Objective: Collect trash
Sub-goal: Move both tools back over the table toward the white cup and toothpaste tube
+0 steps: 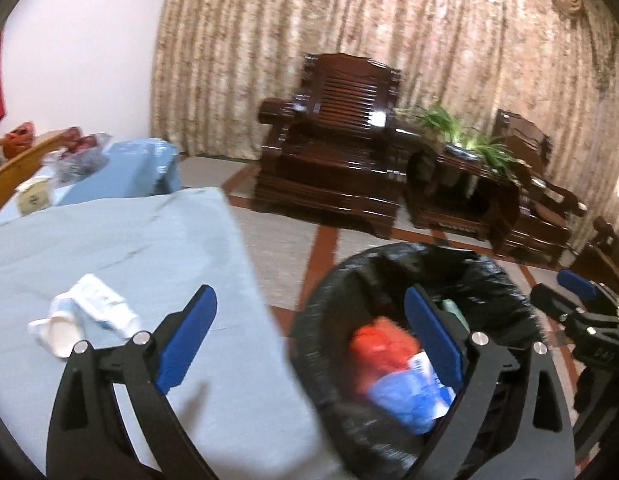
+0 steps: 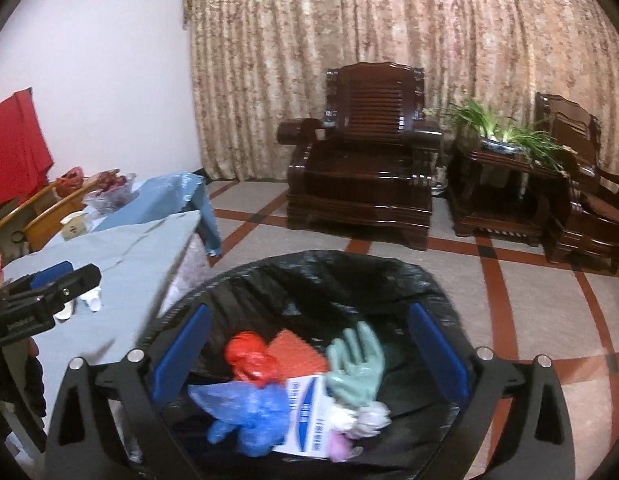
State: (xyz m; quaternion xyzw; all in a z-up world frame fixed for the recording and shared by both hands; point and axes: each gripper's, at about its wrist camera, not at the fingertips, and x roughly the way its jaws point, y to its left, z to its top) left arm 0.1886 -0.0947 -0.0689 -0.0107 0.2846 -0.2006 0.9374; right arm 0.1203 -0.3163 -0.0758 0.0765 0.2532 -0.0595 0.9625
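Observation:
A bin lined with a black bag (image 2: 329,260) stands on the floor beside the blue-clothed table (image 1: 109,240). In it lie a red bag (image 2: 247,358), a blue bag (image 2: 245,408), a white and blue box (image 2: 305,416), a green glove (image 2: 357,364) and an orange mesh piece (image 2: 297,350). My right gripper (image 2: 309,320) hangs open over the bin with nothing between its fingers. My left gripper (image 1: 309,320) is open too, straddling the table edge and the bin's rim (image 1: 389,252). A crumpled white packet (image 1: 99,308) and a white scrap (image 1: 55,330) lie on the cloth, left of the left gripper.
A dark wooden armchair (image 2: 361,168), a side table with a potted plant (image 2: 505,140) and a second chair (image 2: 581,184) stand before the curtain. A farther blue-covered table (image 2: 157,196) carries a glass bowl of red items (image 2: 109,192) and a small box (image 2: 73,226).

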